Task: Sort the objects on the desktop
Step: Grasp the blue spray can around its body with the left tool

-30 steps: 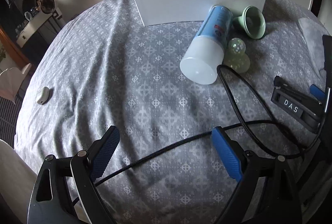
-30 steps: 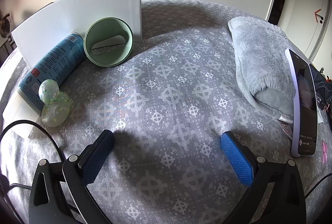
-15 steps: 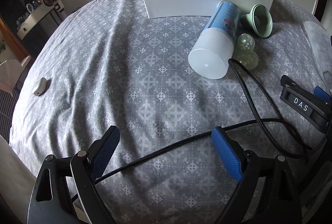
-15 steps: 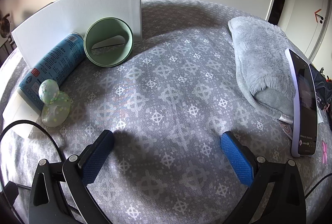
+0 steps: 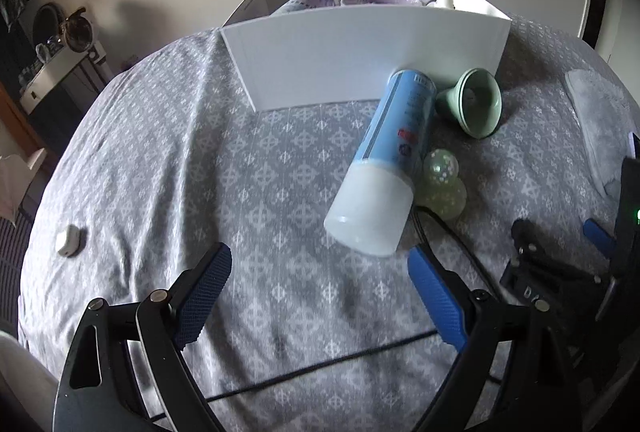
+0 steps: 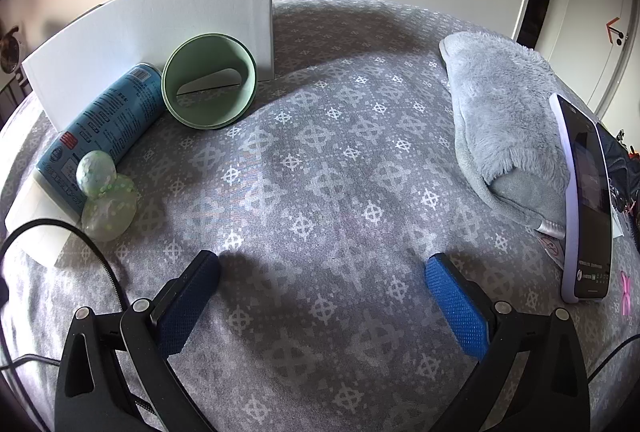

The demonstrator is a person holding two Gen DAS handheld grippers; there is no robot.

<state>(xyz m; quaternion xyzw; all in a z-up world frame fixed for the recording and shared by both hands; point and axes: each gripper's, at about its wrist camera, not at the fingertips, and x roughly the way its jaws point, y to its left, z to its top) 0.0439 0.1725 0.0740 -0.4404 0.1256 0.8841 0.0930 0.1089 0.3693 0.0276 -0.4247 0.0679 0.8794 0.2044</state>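
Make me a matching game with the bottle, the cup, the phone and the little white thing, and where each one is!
Things:
1. bottle
2. cup
3. phone
4. white thing

Places:
A. beside the grey towel
B. alone on the cloth, far left
C. on its side, mouth toward the right gripper
D. lying down, spotty toy against it

Pairs: 1-D, 2-C, 3-A, 4-B

Bare cloth (image 5: 248,191) left of bottle (image 5: 384,167); cable (image 5: 320,364) crosses.

Woven patterned tablecloth (image 6: 320,159), fluffy grey towel (image 6: 500,111)
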